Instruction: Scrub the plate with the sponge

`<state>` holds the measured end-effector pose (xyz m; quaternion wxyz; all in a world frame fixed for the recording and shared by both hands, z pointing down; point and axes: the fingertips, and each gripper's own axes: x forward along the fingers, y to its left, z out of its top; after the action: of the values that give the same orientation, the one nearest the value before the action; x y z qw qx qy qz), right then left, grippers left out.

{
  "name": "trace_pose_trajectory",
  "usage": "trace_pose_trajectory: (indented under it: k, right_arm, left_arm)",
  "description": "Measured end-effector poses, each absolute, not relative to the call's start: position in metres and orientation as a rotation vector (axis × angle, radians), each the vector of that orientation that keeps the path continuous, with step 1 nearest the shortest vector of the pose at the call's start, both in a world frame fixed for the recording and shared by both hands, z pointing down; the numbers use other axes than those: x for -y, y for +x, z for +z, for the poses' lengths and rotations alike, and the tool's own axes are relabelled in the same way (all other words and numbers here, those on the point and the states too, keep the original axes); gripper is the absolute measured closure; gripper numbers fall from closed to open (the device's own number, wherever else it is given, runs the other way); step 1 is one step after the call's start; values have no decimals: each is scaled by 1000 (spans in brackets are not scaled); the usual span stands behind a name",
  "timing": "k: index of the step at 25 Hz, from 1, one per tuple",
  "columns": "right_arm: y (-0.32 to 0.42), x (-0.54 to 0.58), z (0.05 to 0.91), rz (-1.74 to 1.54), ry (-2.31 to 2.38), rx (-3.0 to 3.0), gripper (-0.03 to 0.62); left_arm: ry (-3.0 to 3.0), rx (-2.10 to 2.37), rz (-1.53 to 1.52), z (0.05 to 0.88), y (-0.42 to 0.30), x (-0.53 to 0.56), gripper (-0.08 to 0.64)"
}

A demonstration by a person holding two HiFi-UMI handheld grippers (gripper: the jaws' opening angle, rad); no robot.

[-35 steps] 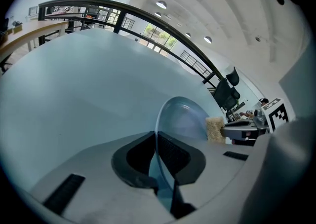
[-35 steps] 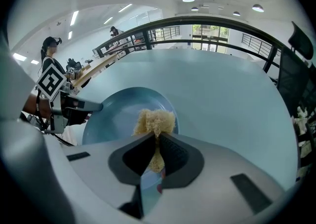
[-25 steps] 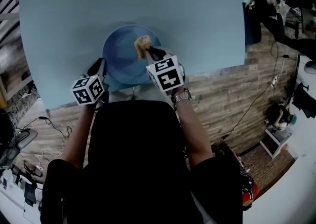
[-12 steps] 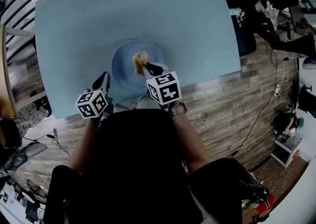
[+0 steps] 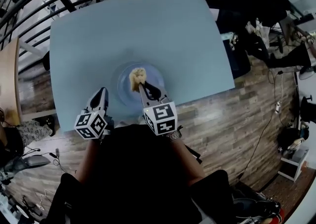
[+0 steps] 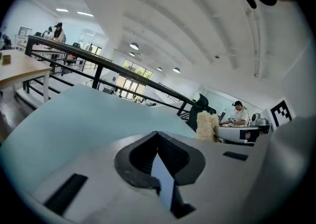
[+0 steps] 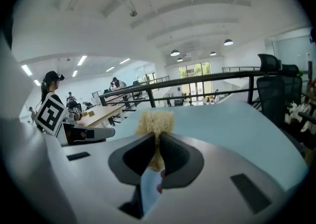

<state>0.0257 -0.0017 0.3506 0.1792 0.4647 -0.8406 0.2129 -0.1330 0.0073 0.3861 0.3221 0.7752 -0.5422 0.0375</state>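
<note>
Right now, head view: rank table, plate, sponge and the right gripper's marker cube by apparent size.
1. table
2. plate
3. marker cube on the right gripper: looks slightly bigger than the sponge, but it sits nearer the camera, so this order is unsure.
4. sponge, pinched in that gripper's jaws.

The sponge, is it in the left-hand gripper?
No. The sponge is pinched between the jaws of the right gripper, while the left gripper is shut on nothing.
</note>
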Motion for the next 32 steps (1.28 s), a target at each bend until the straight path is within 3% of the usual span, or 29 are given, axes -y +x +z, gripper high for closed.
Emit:
trace_pose_trajectory:
  k: [11, 18, 32]
  right_arm:
    - [27, 2, 257, 281, 1479, 2546, 558]
    - [35, -25, 210, 295, 1581, 2640, 558]
    - [46, -50, 163, 187, 1729, 2734, 558]
  left_arm:
    - [2326, 1619, -36, 284, -122, 6, 557]
    - [2475, 1718, -64, 221, -118, -18, 557]
    - [2468, 1756, -170, 206, -117, -33, 557]
